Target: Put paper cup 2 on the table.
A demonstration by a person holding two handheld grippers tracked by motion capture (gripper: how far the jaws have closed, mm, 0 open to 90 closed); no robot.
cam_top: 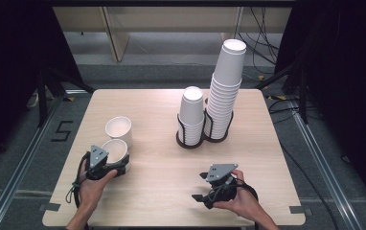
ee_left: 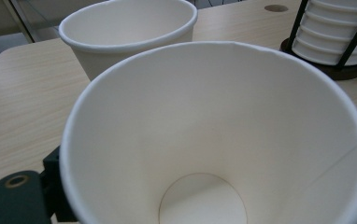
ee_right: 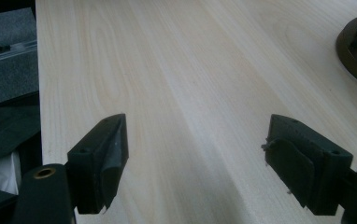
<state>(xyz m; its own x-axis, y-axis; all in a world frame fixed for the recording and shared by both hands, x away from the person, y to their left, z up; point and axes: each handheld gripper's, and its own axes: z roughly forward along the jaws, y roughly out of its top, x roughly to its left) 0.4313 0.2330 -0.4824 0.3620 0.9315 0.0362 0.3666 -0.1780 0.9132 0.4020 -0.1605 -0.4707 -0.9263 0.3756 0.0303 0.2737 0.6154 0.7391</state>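
Two white paper cups stand on the left of the wooden table. The far cup stands free and upright. The near cup sits between the jaws of my left gripper, which is shut on its wall; one black finger presses its left side and the other is hidden behind the cup. My right gripper hovers open over bare wood near the front right, with nothing between its fingers.
Two stacks of white cups stand in black wire holders at the table's middle back: a short stack and a tall one. A holder base lies ahead and to the right of my right gripper. Dark floor surrounds the table.
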